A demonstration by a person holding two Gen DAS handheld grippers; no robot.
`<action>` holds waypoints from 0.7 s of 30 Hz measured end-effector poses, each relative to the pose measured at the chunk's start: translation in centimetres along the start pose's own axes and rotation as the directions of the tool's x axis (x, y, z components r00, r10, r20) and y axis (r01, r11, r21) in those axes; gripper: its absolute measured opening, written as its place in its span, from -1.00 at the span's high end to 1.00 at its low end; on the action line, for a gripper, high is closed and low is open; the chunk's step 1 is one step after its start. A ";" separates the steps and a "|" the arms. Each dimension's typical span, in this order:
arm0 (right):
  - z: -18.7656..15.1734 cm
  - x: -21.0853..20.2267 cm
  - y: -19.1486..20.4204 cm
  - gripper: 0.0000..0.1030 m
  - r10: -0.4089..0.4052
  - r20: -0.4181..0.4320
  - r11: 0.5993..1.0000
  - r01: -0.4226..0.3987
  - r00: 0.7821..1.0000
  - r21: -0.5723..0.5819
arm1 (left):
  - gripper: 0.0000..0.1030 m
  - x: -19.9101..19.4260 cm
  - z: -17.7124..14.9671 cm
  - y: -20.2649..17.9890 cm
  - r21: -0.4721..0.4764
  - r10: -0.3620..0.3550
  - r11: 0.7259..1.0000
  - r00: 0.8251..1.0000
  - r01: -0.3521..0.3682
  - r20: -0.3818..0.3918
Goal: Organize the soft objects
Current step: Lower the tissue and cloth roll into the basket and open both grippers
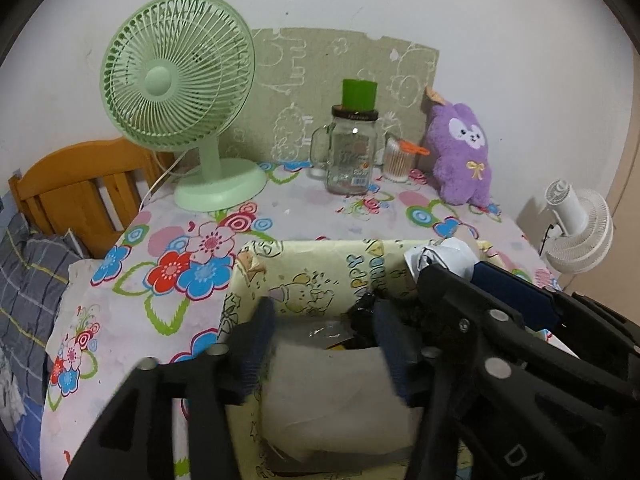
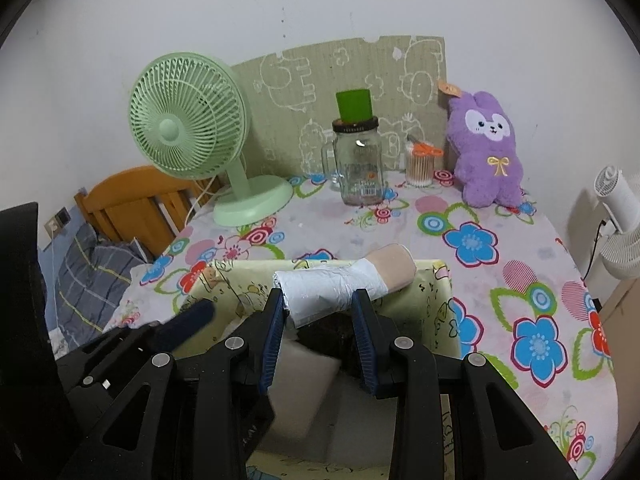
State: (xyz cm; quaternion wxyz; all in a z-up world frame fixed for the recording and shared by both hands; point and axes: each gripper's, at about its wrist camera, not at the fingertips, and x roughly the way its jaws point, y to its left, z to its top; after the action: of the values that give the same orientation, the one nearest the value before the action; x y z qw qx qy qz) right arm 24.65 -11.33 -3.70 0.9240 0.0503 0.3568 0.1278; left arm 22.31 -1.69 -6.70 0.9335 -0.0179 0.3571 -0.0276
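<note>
At the far left a bed (image 2: 92,264) with a grey checked pillow and an orange wooden headboard (image 2: 132,200) sits against the white wall, right beside the desk (image 2: 500,264) with its flowered cloth. On the desk's back left corner stands a pale green fan (image 2: 188,136), its cord trailing down toward the headboard. Behind it a piece of cardboard (image 2: 304,80) with chalky doodles leans on the wall. Near the middle of the back edge is a clear glass mug jar (image 2: 358,164) with a green cup (image 2: 354,106) perched upside down on its lid, then a small tub of cotton swabs (image 2: 420,166) with an orange lid, and beside that a purple plush rabbit (image 2: 486,152) propped upright against the cardboard. In front, close to me, a pale yellow cartoon-printed box (image 2: 440,296) lies open on the desk, with white padding and something dark inside. The left tool (image 1: 320,328) hangs over the box with its blue-padded jaws spread apart and nothing between them. Just to its right, the right tool (image 2: 318,320) pinches a rolled soft bundle (image 2: 332,288), white wrap around a beige core, holding it across the box's far rim above the opening. Off the desk's right edge a white fan (image 2: 620,220) is fixed at the wall.
</note>
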 end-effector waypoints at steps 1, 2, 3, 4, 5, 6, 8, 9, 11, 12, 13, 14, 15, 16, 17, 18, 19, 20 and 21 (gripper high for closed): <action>-0.1 0.1 0.0 0.27 0.002 -0.003 1.000 -0.002 1.000 -0.002 | -0.22 0.1 -0.1 0.1 0.000 0.000 1.000 1.000 0.000 -0.007; -0.1 0.2 0.1 0.27 0.005 -0.005 1.000 -0.005 1.000 -0.005 | -0.22 0.2 0.0 0.1 0.000 0.000 1.000 1.000 0.000 -0.009; -0.2 0.3 0.2 0.27 0.013 -0.007 1.000 -0.013 1.000 -0.006 | -0.23 0.2 -0.1 0.2 0.001 -0.003 1.000 1.000 0.003 -0.008; -0.2 0.3 0.1 0.27 0.022 -0.009 1.000 -0.022 1.000 -0.006 | -0.25 0.1 -0.1 0.2 0.002 -0.008 1.000 1.000 0.008 -0.008; -0.2 0.4 0.1 0.27 0.026 -0.009 1.000 -0.026 1.000 -0.006 | -0.27 0.1 -0.1 0.3 0.004 -0.012 1.000 1.000 0.012 -0.008; -0.2 0.5 0.1 0.27 0.026 -0.009 1.000 -0.026 1.000 -0.006 | -0.31 0.1 -0.1 0.3 0.006 -0.016 1.000 1.000 0.016 -0.009; -0.2 0.6 0.1 0.27 0.030 -0.013 1.000 -0.030 0.999 -0.006 | -0.41 -0.1 -0.2 0.3 0.010 -0.018 1.000 1.000 0.018 -0.008; -0.2 0.6 0.1 0.27 0.035 -0.015 0.999 -0.035 0.999 -0.007 | -0.50 -0.1 -0.2 0.2 0.011 -0.011 1.000 1.000 0.011 -0.007; -0.2 0.5 0.3 0.27 0.043 -0.014 0.999 -0.043 0.999 -0.012 | -0.50 -0.3 -0.2 0.3 0.007 -0.023 1.000 1.000 0.023 -0.009; -0.2 0.4 0.4 0.27 0.048 -0.014 0.999 -0.049 0.999 -0.016 | -0.50 -0.4 -0.3 0.4 0.004 -0.025 1.000 1.000 0.025 -0.009; -0.3 0.3 0.5 0.27 0.051 -0.013 0.999 -0.051 0.999 -0.017 | -0.50 -0.5 -0.3 0.4 0.002 -0.026 1.000 1.000 0.026 -0.010; -0.3 0.2 0.5 0.26 0.053 -0.013 0.998 -0.053 0.999 -0.018 | -0.50 -0.6 -0.4 0.5 0.001 -0.027 1.000 1.000 0.027 -0.010; -0.3 0.1 0.6 0.26 0.056 -0.015 0.998 -0.056 0.998 -0.018 | -0.50 -0.7 -0.4 0.4 0.002 -0.027 1.000 1.000 0.027 -0.010; -0.4 -0.1 0.6 0.23 0.057 -0.015 0.998 -0.057 0.998 -0.018 | -0.51 -0.9 -0.5 0.4 0.002 -0.027 1.000 1.000 0.027 -0.011; -0.5 -0.2 0.6 0.19 0.057 -0.016 0.998 -0.057 0.998 -0.017 | -0.52 -1.0 -0.6 0.4 0.003 -0.029 1.000 1.000 0.029 -0.012; -0.6 -0.2 0.6 0.02 0.049 -0.015 0.999 -0.049 0.999 -0.017 | -0.54 -1.2 -0.7 0.3 0.005 -0.032 0.999 0.999 0.032 -0.010; -0.6 -0.3 0.5 -0.30 0.039 -0.015 0.999 -0.040 0.999 -0.016 | -0.56 -1.4 -0.9 0.3 0.007 -0.035 0.999 0.999 0.035 -0.007; -0.8 -0.4 0.4 -0.57 0.027 -0.008 1.000 -0.027 1.000 -0.015 | -0.58 -1.5 -0.9 0.3 0.009 -0.037 0.999 0.999 0.037 -0.004; -0.9 -0.6 0.3 -0.65 0.021 -0.001 1.000 -0.021 1.000 -0.013 | -0.62 -1.6 -1.0 0.2 0.012 -0.040 0.999 0.999 0.040 -0.003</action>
State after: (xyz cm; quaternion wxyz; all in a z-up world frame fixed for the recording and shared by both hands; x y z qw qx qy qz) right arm 23.60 -11.18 -3.90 0.9227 0.0481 0.3560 0.1397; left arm 20.45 -1.45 -6.43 0.9324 -0.0192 0.3577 -0.0484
